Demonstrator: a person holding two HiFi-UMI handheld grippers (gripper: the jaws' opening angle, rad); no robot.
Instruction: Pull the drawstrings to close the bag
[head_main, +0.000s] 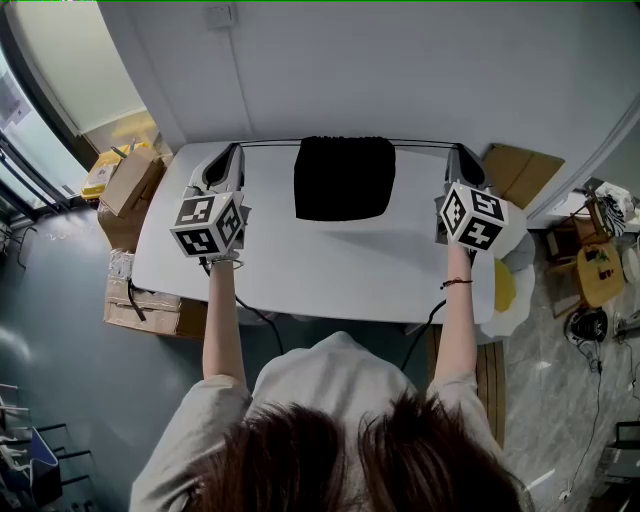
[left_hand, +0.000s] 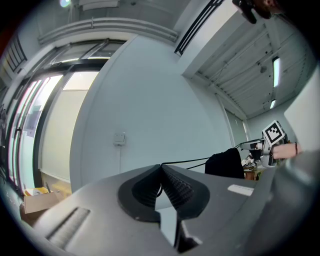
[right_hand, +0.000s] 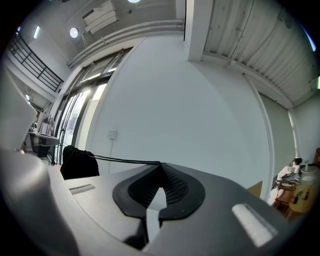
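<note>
The bag (head_main: 344, 178) lies black and squarish at the middle of the counter's (head_main: 330, 270) far side, its top edge close to the wall (head_main: 400, 70), so there is little room behind it. A broad stretch of white top runs from the bag to the near edge where the person stands. The left claw (head_main: 236, 149) and the right claw (head_main: 458, 151) are held level and well apart, each near a far corner of the counter, with the bag between them. From the bag's top the left drawstring (head_main: 270, 143) runs straight to the left claw, whose ribbed pads are pinched tight on it (left_hand: 161, 170); the right drawstring (head_main: 420, 146) runs the other way into the right claw, likewise clamped on its cord (right_hand: 160, 169). Both cords follow the counter's far edge. Off the left end cardboard boxes (head_main: 130, 185) crowd the floor, and a flat sheet of cardboard (head_main: 520, 170) leans beyond the right end. The bag's mouth is black on black and I cannot tell how far it is gathered. The marker cubes cover both hands from above, and each claw's own view shows only a dark side of the bag (left_hand: 226, 162) (right_hand: 77, 162).
</note>
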